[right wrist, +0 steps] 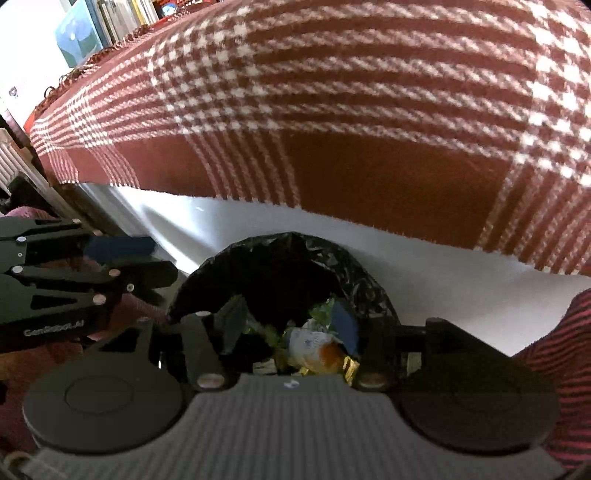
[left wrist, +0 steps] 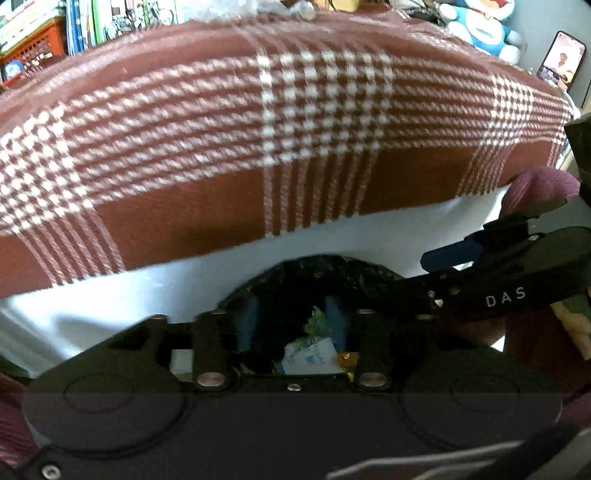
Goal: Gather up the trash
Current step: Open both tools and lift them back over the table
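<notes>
Below the plaid blanket (right wrist: 332,110), the bin bag (right wrist: 288,258) gapes with wrappers (right wrist: 314,343) inside. Both the left hand-held gripper (left wrist: 291,317) and right hand-held gripper (right wrist: 288,325) hang open over it. Thin, crinkly, light film probably slips; pinch its bunched rim.

One black bin bag (right wrist: 291,258) sits open just below the edge of one red-and-white checked blanket (right wrist: 332,110), and at least three pieces of trash show inside the bag: a white-and-blue wrapper (right wrist: 308,341), a gold foil scrap (right wrist: 351,365) and a green crumpled piece (right wrist: 325,308). Two grippers are near the bag, the left gripper (left wrist: 291,321) and the right gripper (right wrist: 291,325). Beyond the blanket's far edge stand one blue plush toy (left wrist: 480,22) and one phone (left wrist: 561,59).
</notes>
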The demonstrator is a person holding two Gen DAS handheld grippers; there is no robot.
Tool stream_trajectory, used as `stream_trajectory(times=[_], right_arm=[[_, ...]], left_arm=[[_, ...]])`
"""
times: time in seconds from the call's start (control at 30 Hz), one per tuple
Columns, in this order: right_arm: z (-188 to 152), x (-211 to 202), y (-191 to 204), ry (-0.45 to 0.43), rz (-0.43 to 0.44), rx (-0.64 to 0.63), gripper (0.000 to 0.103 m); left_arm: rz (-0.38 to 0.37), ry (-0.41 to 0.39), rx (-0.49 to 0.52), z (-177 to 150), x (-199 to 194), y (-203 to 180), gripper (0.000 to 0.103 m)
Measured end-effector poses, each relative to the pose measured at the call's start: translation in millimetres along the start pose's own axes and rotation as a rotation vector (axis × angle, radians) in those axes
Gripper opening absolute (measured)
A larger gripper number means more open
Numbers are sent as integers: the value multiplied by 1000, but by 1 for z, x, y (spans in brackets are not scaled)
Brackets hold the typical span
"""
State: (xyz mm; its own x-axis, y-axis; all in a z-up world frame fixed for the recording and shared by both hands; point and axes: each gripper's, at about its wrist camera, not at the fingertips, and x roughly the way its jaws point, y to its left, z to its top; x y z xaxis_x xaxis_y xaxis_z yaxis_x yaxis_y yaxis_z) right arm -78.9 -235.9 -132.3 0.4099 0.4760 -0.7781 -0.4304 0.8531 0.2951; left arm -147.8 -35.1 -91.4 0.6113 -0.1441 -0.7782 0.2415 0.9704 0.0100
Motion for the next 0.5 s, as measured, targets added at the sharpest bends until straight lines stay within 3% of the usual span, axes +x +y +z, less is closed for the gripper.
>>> stream_trajectory(times=[0.13,0.27,0.4,0.5], right_arm=[[11,-17,4,-56,-2,-27,67],[31,-51,8,-163,30,-52,70],[61,-88,7,-292,40,-72,73],[88,-99,0,-307,92,-50,73]], left_arm=[[9,-58,32,14,-19,3,62],[12,-173,67,40,-46,11,81],[6,-271,50,80,-63,25,88],[36,-307,3,114,-61,39,88]])
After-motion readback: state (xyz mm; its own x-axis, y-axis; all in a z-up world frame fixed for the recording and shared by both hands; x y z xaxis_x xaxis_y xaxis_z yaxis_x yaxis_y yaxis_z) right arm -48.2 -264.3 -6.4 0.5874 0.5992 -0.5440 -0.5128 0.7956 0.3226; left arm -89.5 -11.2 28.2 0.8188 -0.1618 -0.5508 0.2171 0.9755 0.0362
